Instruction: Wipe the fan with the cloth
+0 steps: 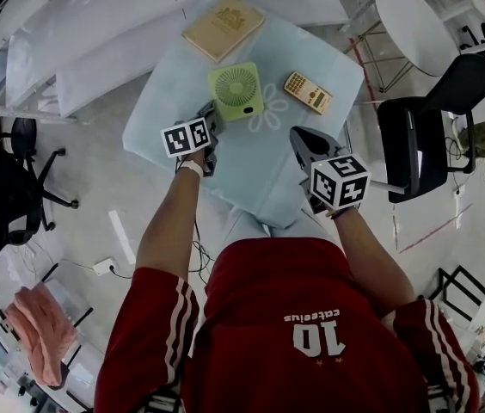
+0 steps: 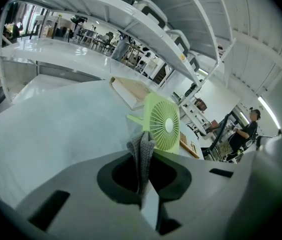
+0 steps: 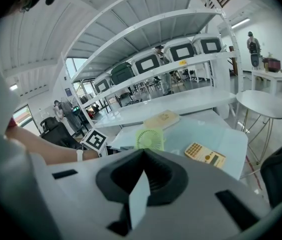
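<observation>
A small green square fan (image 1: 236,90) stands upright on the pale glass table (image 1: 251,179). The left gripper view shows the fan (image 2: 162,123) just ahead, its grille facing the camera. My left gripper (image 2: 143,148) is shut on a folded grey cloth (image 2: 142,156) that sticks up between its jaws. In the head view my left gripper (image 1: 211,116) is just left of the fan, close to its side. My right gripper (image 1: 299,138) hovers over the table's near right part, shut and with nothing in it (image 3: 142,155). From the right gripper view the fan (image 3: 149,139) is further off.
A tan book (image 1: 223,27) lies at the table's far edge and a yellow calculator (image 1: 308,92) lies right of the fan. A black chair (image 1: 414,149) stands right of the table, white shelving (image 1: 96,24) behind it. Another black chair (image 1: 10,188) stands at the left.
</observation>
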`<state>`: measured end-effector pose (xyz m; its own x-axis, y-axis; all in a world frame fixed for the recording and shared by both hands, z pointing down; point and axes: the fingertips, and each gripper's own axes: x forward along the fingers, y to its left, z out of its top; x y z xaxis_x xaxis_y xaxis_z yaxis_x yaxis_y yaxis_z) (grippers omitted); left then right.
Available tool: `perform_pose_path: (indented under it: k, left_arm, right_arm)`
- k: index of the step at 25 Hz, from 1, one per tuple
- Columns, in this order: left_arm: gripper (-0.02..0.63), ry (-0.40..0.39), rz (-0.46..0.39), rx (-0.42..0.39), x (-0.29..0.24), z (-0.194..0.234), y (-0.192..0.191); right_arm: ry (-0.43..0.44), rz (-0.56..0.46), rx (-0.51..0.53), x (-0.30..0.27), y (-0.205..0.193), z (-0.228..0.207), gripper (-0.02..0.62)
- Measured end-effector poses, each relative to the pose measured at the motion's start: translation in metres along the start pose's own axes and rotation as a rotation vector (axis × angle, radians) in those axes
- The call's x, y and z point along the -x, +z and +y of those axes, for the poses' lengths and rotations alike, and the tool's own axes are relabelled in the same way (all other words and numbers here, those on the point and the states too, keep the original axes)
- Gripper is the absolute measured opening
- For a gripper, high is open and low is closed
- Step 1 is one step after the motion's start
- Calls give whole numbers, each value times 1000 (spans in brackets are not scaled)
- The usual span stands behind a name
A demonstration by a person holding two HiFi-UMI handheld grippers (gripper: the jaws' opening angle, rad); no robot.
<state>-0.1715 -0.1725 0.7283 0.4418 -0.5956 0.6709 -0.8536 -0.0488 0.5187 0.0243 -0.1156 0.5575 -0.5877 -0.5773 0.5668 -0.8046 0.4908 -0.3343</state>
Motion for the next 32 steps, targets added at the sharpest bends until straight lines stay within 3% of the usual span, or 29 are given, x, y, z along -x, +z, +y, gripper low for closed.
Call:
perform_pose_path:
  k: [19,25,32]
  left_arm:
    - [27,-37,-135,17,78,0,4]
    - [28,-67,-182,-58,113,-24,9]
    - [28,-154,-183,-155,155,-82,1]
  right_arm:
    - [-22,-32,34,32,-1,29,5]
    - [-17,-38,64,41,0,46,5]
    - [-39,-70,80,63,10,52,5]
